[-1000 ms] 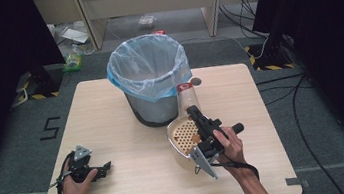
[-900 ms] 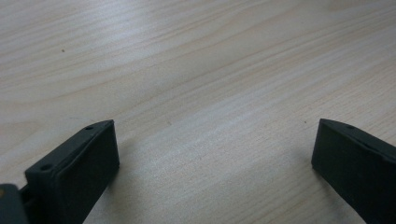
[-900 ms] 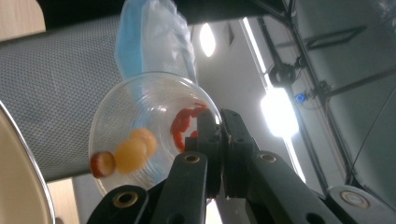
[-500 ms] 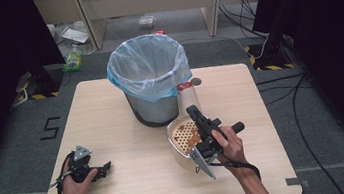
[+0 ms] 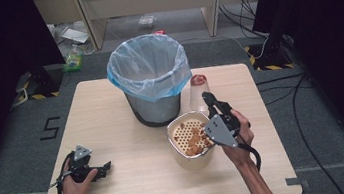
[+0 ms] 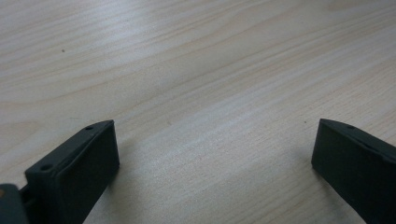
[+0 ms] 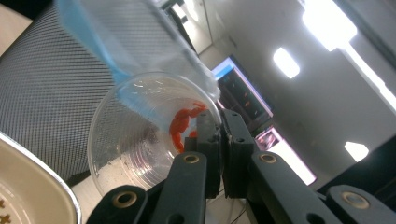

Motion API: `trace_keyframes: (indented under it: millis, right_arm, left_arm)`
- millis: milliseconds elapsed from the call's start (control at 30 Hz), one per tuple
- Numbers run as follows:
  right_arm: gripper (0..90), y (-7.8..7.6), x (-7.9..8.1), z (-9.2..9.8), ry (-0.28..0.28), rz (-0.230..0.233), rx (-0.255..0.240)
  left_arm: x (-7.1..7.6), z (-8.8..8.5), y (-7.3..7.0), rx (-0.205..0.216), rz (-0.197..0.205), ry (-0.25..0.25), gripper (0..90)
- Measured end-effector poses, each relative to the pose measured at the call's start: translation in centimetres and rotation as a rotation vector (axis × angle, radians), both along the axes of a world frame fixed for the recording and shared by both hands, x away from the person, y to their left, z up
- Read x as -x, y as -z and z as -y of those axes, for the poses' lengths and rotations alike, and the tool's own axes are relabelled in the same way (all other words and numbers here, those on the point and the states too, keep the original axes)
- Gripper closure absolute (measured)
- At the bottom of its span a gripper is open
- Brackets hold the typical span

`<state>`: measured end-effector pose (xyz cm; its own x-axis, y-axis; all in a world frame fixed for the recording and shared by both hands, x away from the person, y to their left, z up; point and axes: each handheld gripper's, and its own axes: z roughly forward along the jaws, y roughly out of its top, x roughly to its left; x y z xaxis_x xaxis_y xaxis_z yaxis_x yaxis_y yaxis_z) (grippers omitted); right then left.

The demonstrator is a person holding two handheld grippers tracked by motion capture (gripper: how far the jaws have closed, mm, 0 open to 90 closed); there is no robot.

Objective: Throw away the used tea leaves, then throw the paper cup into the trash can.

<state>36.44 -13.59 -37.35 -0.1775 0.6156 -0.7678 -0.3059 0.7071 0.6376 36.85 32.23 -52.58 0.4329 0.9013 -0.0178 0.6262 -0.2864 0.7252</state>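
A: Starting from the largest thing, the lined bin [image 5: 148,62] is seen at the table's [image 5: 114,130] twelve o'clock. The bowl [image 5: 171,133] of brown pieces sits just at the bin's five o'clock. How is the clear cup [image 5: 198,87] judged to handle?

B: It is judged light, thin and easily crushed, and probably slick where the red residue clings inside. It is best taken at the rim, pinched gently, since a squeeze on the wall would likely buckle it.

A: Where is the cup found?

B: It is held at the bin's three o'clock, tipped, close against the mesh wall. In the right gripper view the rim of the cup [image 7: 140,135] is pinched between the pressed-together jaws of the right gripper [image 7: 219,126].

A: And the left gripper [image 5: 100,171]?

B: It is rested at the table's seven o'clock. Its jaws are spread wide over bare wood, with nothing between them.

A: What is changed from a second ago?

B: The right gripper [image 5: 206,96] is carried away from the bowl toward the bin, and the bowl's contents are now uncovered. The cup is shifted only slightly. The left gripper is unmoved.
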Motion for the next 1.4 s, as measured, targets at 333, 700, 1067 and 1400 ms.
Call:
trace_keyframes:
  millis: [333,700,1067,1400]
  right_arm:
    - [87.6,-1.6,-2.2,2.5,0.035,-0.230,-0.210]
    - [87.6,-2.9,-6.3,5.0,0.040,-0.431,-0.417]
    - [87.5,-6.0,-7.9,4.8,0.036,-0.444,-0.444]
    - [87.4,-8.6,-9.7,4.8,0.045,-0.457,-0.453]
  left_arm:
    - [0.0,0.0,0.0,0.001,-0.001,0.000,0.0]
    - [0.0,0.0,0.0,0.003,-0.003,0.000,0.0]
    - [0.0,0.0,0.0,0.002,-0.003,0.000,0.0]
    - [0.0,0.0,0.0,0.003,-0.002,0.000,0.0]
